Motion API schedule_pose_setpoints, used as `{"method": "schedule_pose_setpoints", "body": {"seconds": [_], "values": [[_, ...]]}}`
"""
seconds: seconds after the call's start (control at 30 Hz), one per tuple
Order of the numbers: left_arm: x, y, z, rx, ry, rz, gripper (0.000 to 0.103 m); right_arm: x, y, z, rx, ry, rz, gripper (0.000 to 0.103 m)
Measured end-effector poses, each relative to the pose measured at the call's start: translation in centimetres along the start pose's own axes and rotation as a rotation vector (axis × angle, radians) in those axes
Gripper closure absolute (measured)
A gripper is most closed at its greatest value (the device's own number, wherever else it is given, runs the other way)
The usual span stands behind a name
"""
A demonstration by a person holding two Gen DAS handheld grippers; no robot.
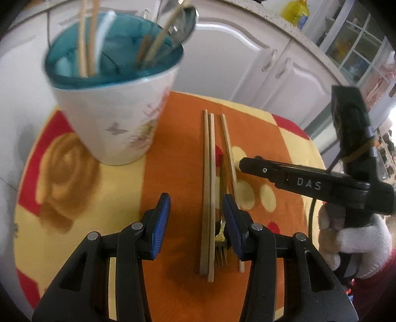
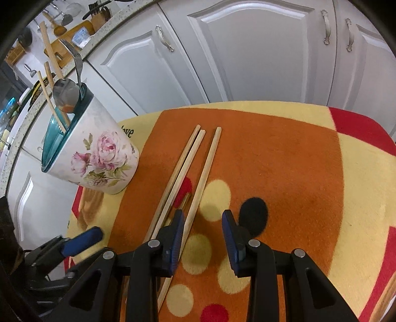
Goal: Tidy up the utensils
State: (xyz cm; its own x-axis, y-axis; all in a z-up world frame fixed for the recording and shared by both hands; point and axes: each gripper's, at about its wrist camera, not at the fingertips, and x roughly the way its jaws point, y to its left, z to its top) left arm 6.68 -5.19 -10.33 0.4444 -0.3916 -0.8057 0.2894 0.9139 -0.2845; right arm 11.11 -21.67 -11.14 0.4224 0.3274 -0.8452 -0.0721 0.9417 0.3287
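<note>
A white floral utensil holder point(image 1: 116, 119) with a teal inside stands on the orange and yellow mat point(image 1: 173, 138); it holds chopsticks, a spoon point(image 1: 183, 23) and a fork. It also shows in the right wrist view point(image 2: 99, 158). Three wooden chopsticks point(image 1: 208, 188) and a gold fork point(image 1: 221, 237) lie on the mat. My left gripper point(image 1: 196, 223) is open, its fingers either side of the chopsticks and fork. My right gripper point(image 2: 203, 237) is open and empty above the mat, its left finger over the single chopstick point(image 2: 203, 178). It shows from the side in the left wrist view point(image 1: 250, 163).
White cabinet doors point(image 2: 247, 54) stand behind the small round table. A countertop with a yellow bottle point(image 1: 295, 11) runs above them. A glass-door cabinet point(image 1: 356, 47) is at the far right. A black spot point(image 2: 253, 219) is part of the mat's pattern.
</note>
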Motion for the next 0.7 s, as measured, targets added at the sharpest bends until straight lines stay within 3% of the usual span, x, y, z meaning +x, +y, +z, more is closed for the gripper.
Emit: {"method": "schedule_pose_setpoints", "body": {"seconds": [0.23, 0.53, 0.7], "values": [[3.2, 0.2, 0.5, 0.000, 0.051, 0.036, 0.062, -0.2, -0.3, 0.0, 0.004, 0.010, 0.007, 0.071], [3.9, -0.3, 1.0, 0.051, 0.039, 0.091, 0.062, 0.4, 0.1, 0.6, 0.001, 0.011, 0.014, 0.071], [4.2, -0.1, 1.2, 0.041, 0.035, 0.127, 0.062, 1.0, 0.1, 1.1, -0.008, 0.018, -0.026, 0.071]]}}
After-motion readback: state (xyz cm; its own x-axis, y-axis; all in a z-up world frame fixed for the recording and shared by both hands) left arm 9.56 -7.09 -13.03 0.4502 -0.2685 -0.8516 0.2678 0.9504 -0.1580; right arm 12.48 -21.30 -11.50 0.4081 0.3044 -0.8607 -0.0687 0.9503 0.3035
